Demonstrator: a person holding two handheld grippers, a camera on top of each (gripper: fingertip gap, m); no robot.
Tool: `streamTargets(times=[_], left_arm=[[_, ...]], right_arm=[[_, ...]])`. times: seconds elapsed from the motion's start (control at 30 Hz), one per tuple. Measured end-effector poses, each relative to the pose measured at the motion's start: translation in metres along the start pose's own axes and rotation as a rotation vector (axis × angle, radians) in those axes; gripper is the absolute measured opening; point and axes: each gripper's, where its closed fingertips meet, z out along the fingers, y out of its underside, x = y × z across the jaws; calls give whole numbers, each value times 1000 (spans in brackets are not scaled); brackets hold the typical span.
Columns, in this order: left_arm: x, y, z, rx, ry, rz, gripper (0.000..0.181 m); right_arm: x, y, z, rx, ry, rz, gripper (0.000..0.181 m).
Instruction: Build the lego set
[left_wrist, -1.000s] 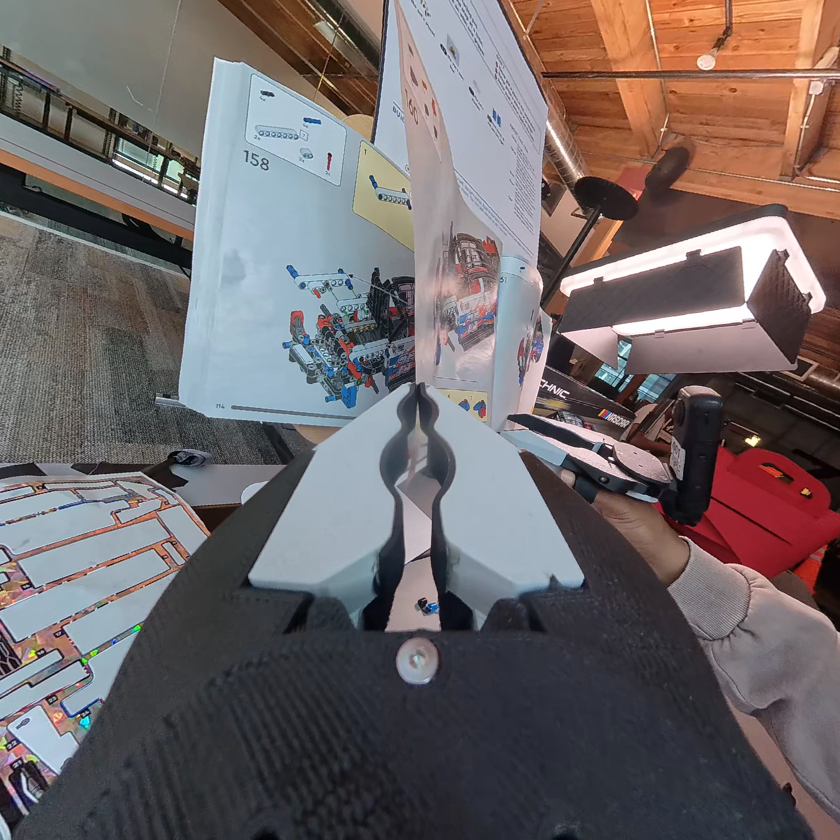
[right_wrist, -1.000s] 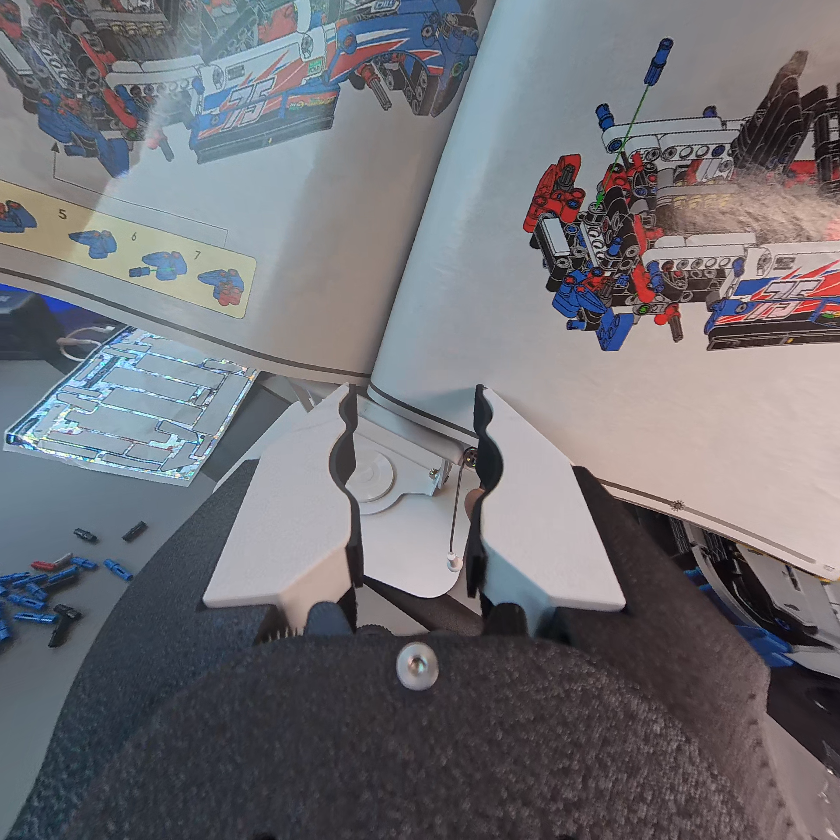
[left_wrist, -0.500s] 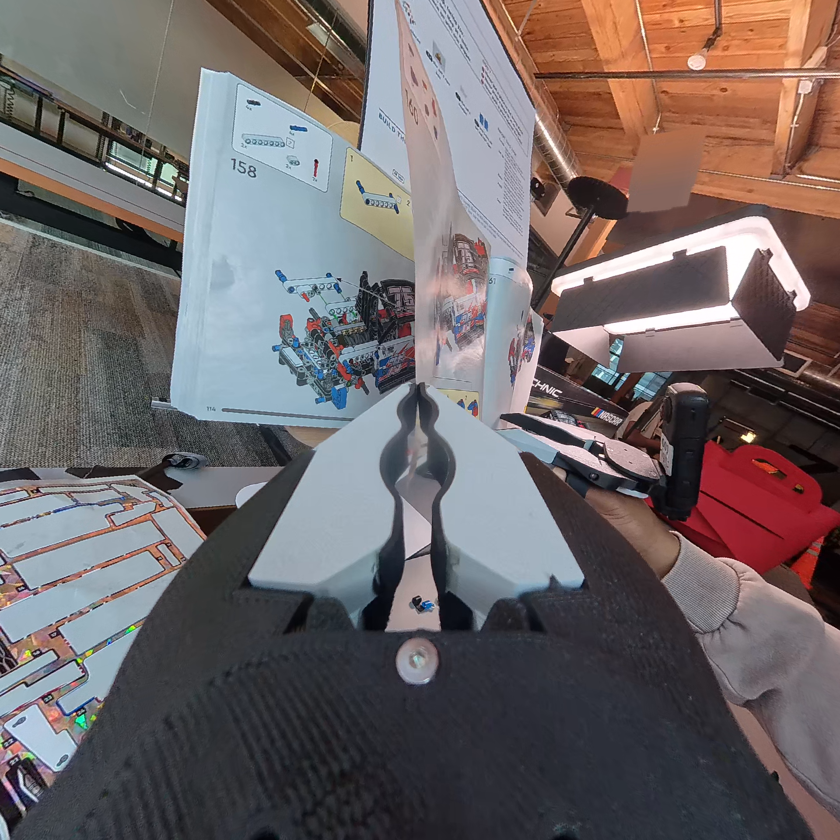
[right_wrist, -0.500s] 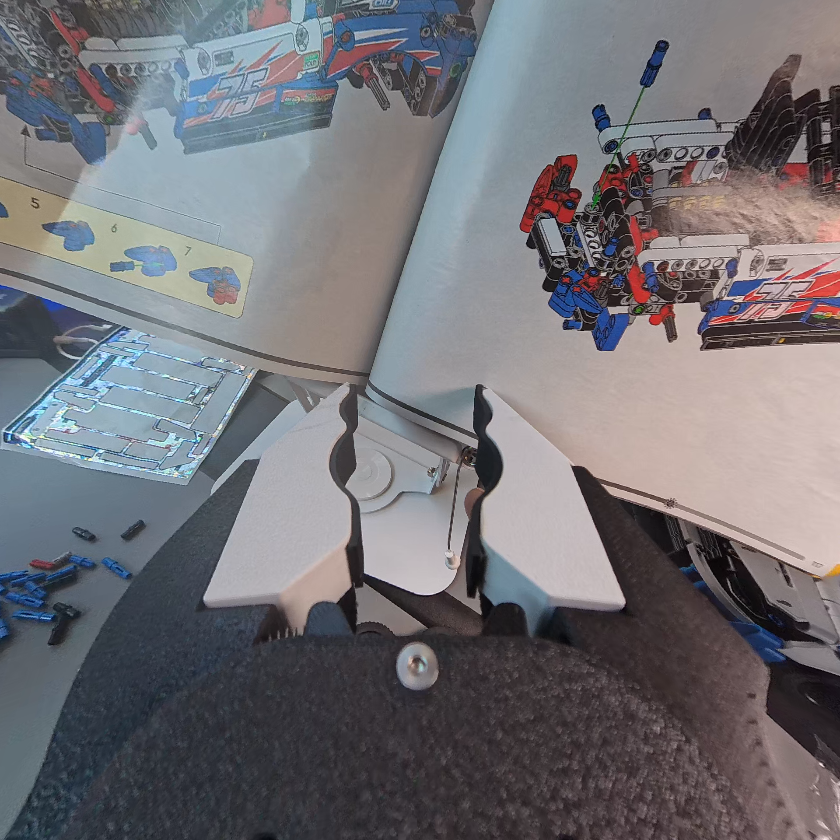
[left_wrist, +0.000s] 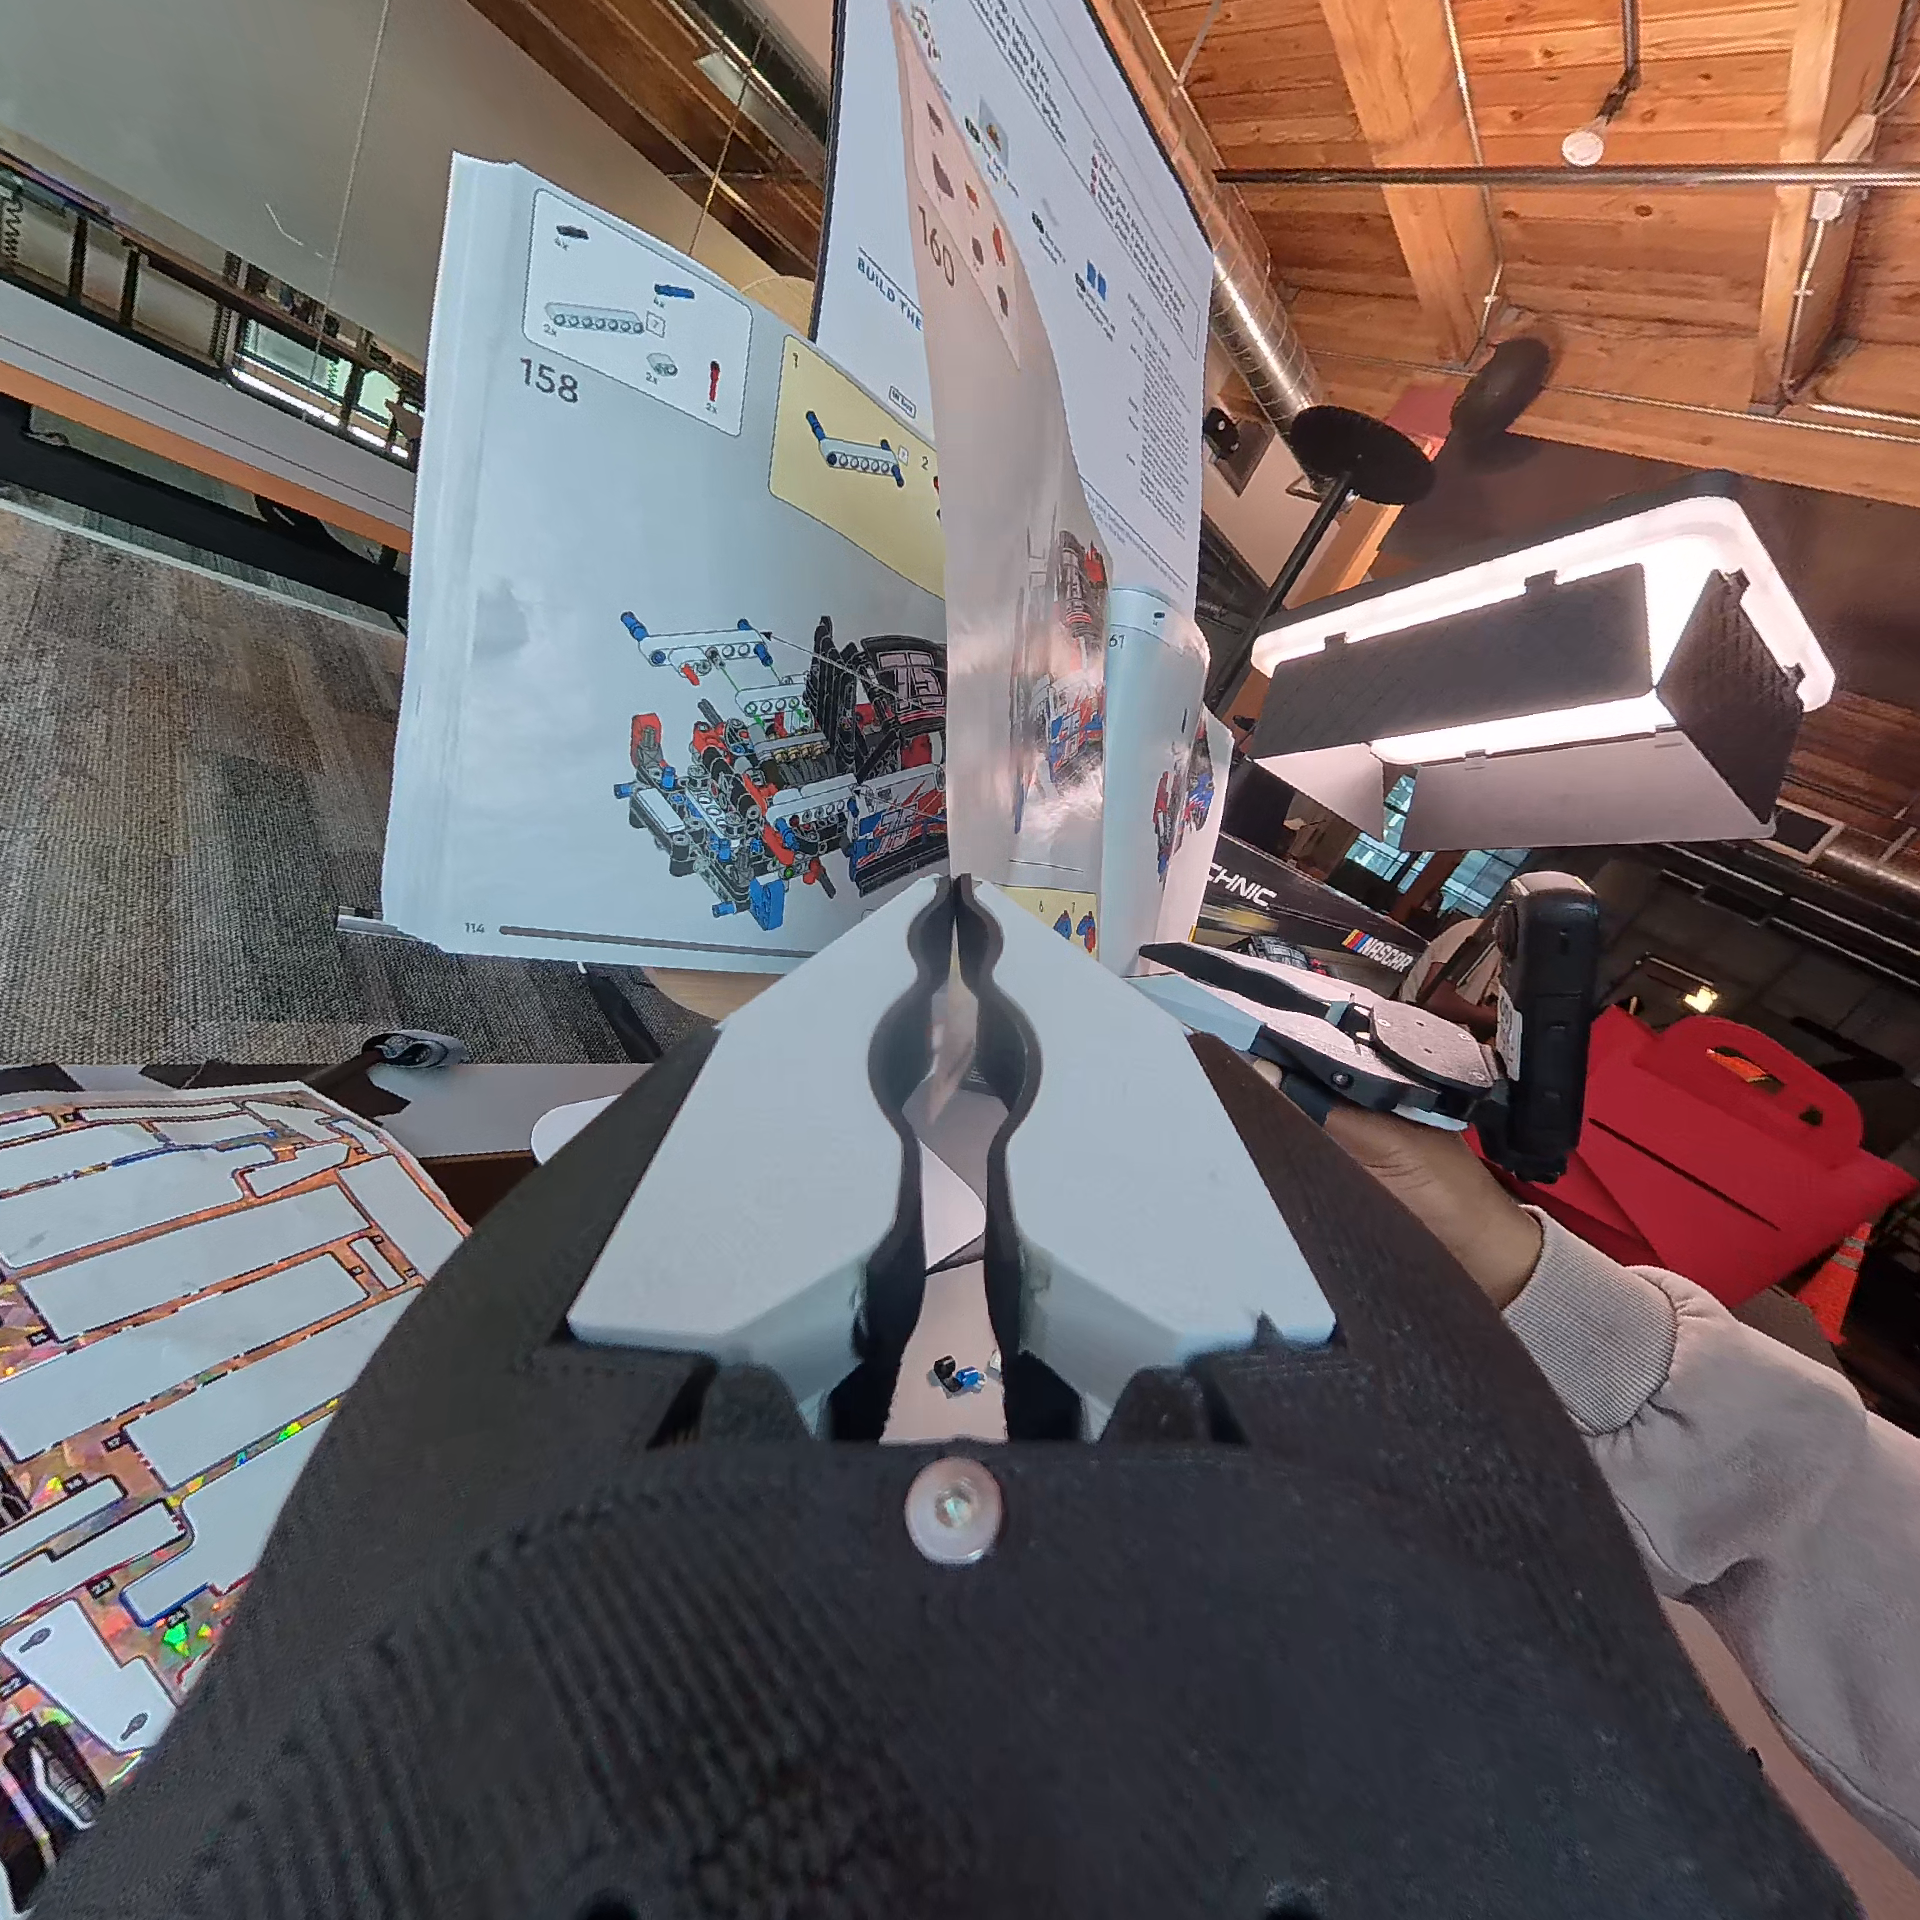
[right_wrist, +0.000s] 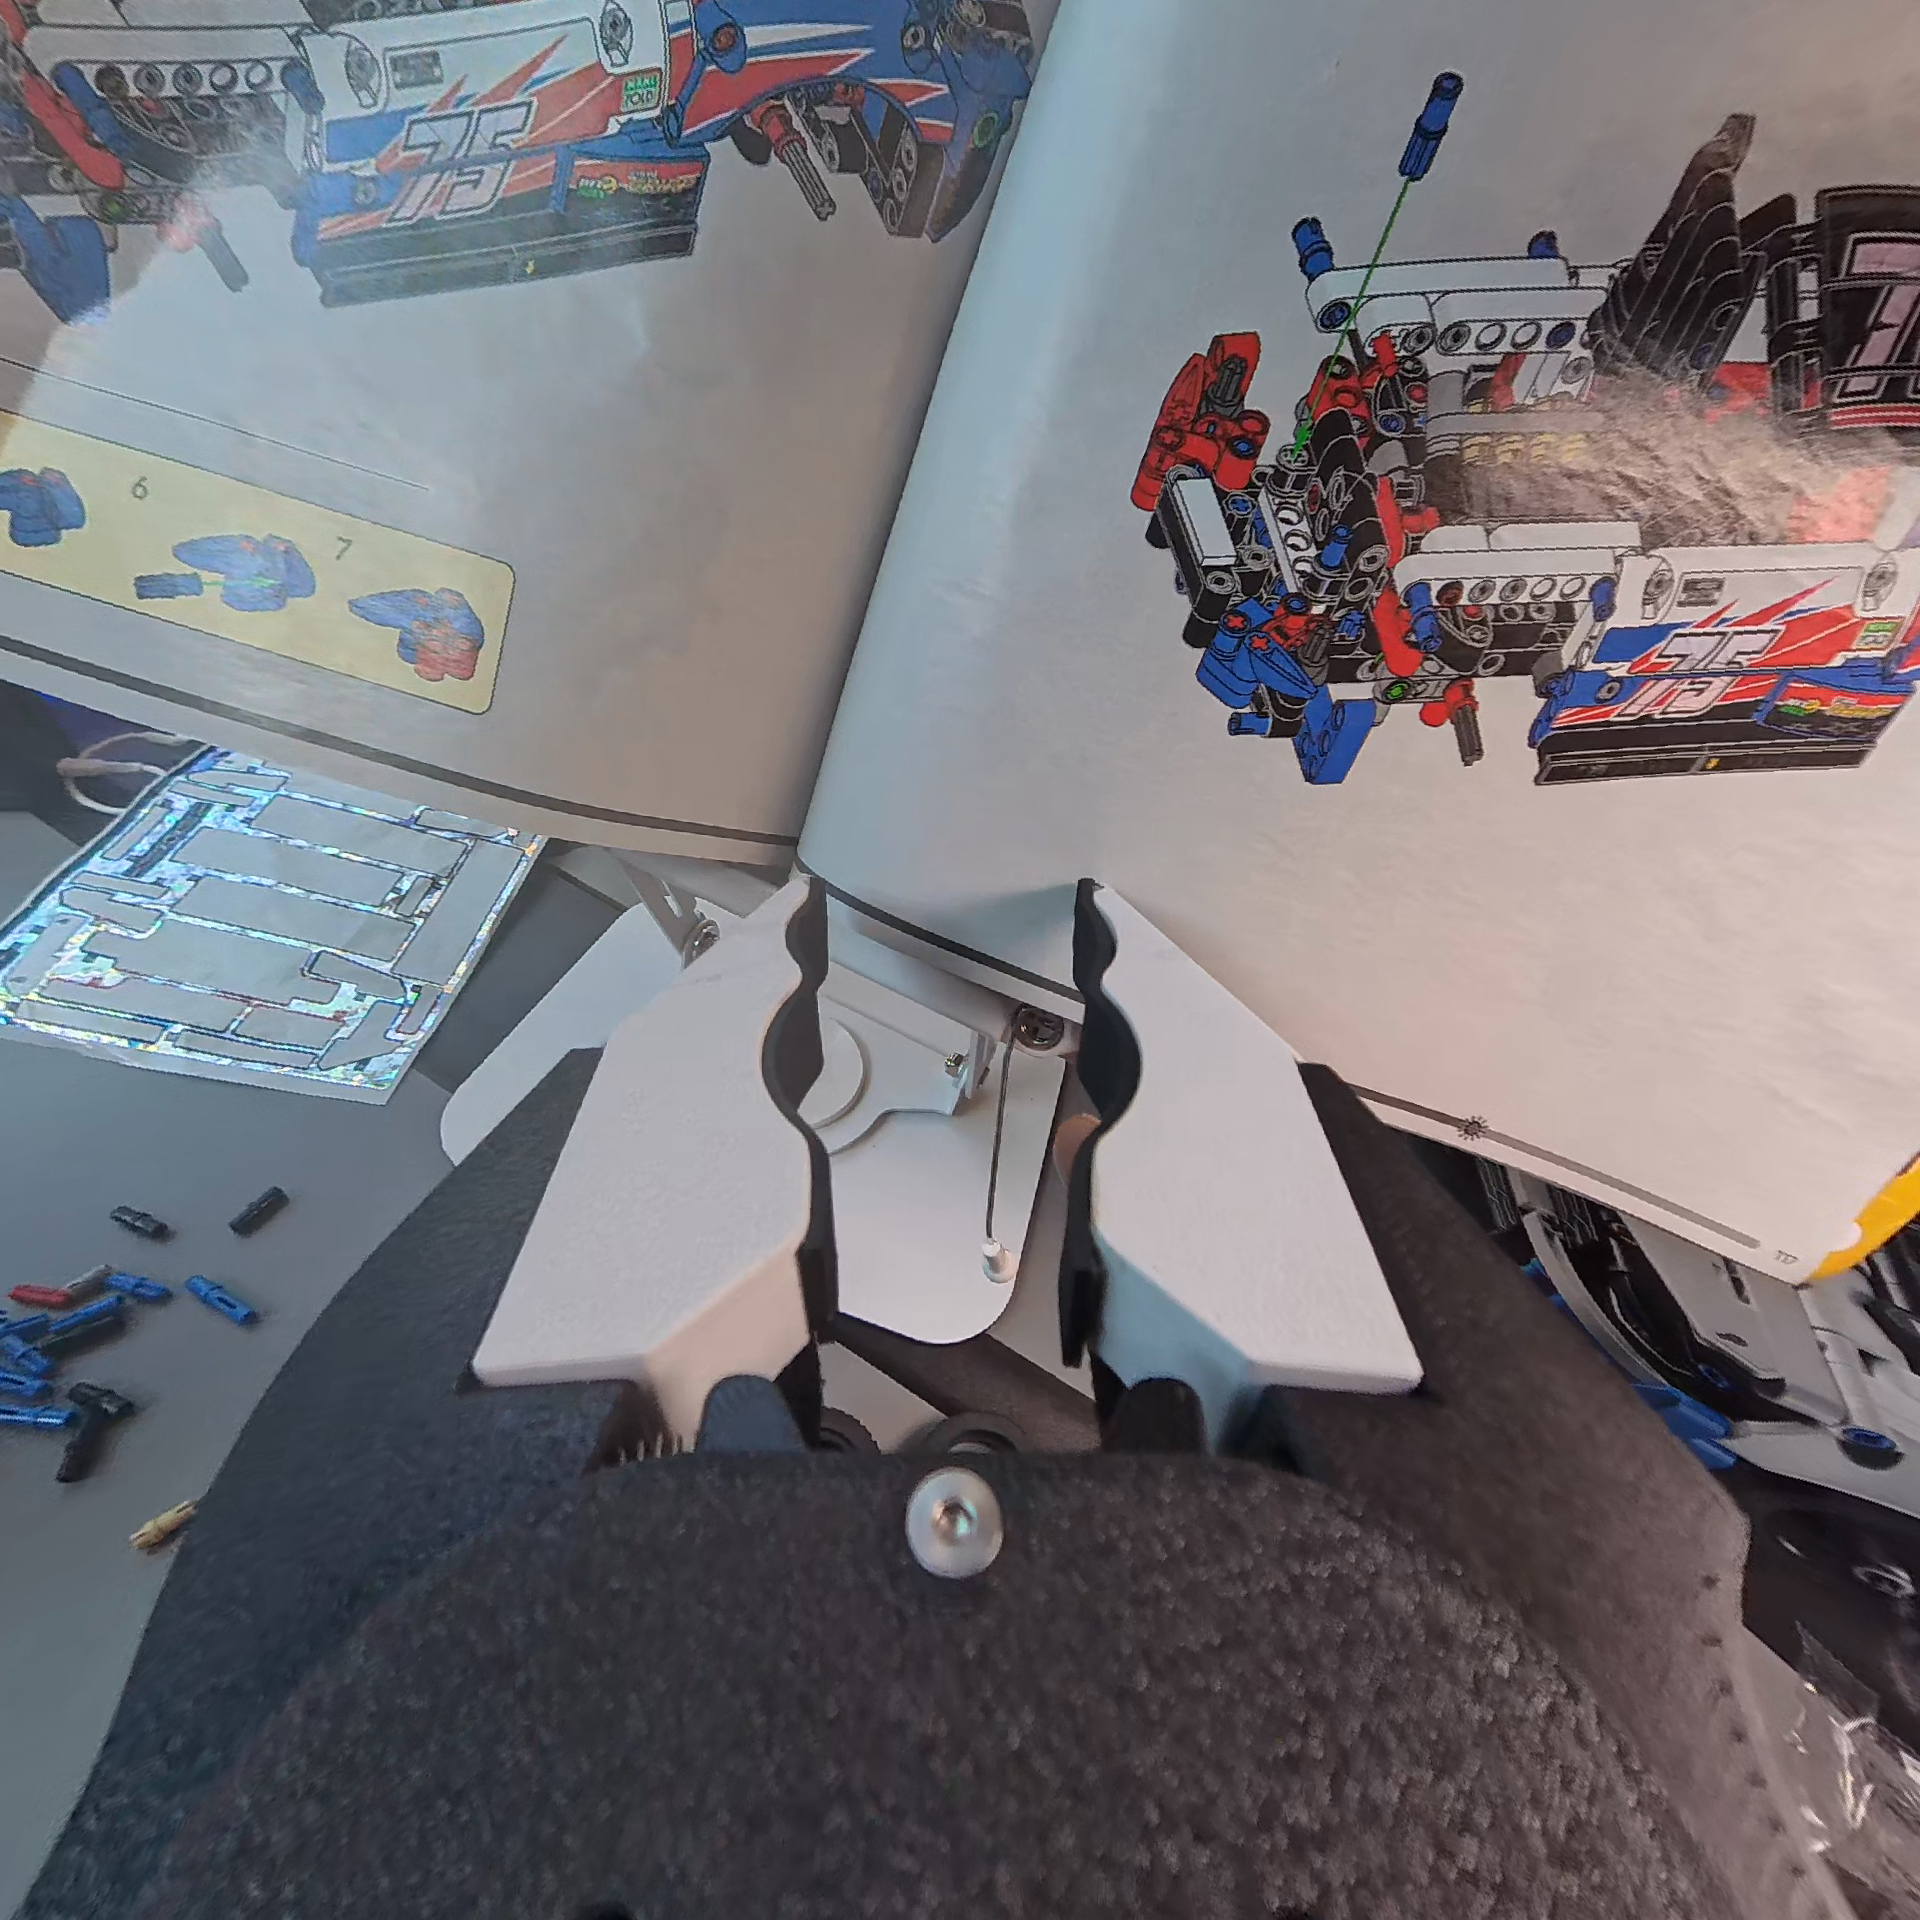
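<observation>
Not spelling it out, but the booklet (left_wrist: 623, 582) carries most of the print: big step numbers up top, a tiny page number at the bottom corner, and a racing number on the drawn car. The black box (left_wrist: 1311, 920) just right of the booklet has white brand lettering.

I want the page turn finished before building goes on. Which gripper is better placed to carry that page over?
Left. The left gripper is already shut on the page, while the right gripper sits open below the instruction book, gripping nothing.
</observation>
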Motion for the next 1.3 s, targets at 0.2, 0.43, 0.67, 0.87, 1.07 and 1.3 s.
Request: streamTargets(times=[0.2, 0.43, 0.67, 0.87, 1.07, 1.3], left_arm=[[2, 1, 0, -1, 4, 0, 0], [18, 2, 0, 2, 41, -11, 0], [125, 9, 26, -28, 290, -43, 0], [241, 64, 72, -276, 548, 17, 3], [210, 60, 100, -228, 415, 253, 14], [93, 119, 169, -512, -61, 763, 0]], right_arm=[[2, 1, -1, -1, 6, 5, 44], [-3, -10, -17, 73, 13, -68, 45], [-87, -53, -76, 343, -76, -426, 59], [-67, -81, -109, 469, 99, -198, 7], [46, -24, -85, 310, 85, 281, 0], [119, 22, -40, 235, -14, 612, 0]])
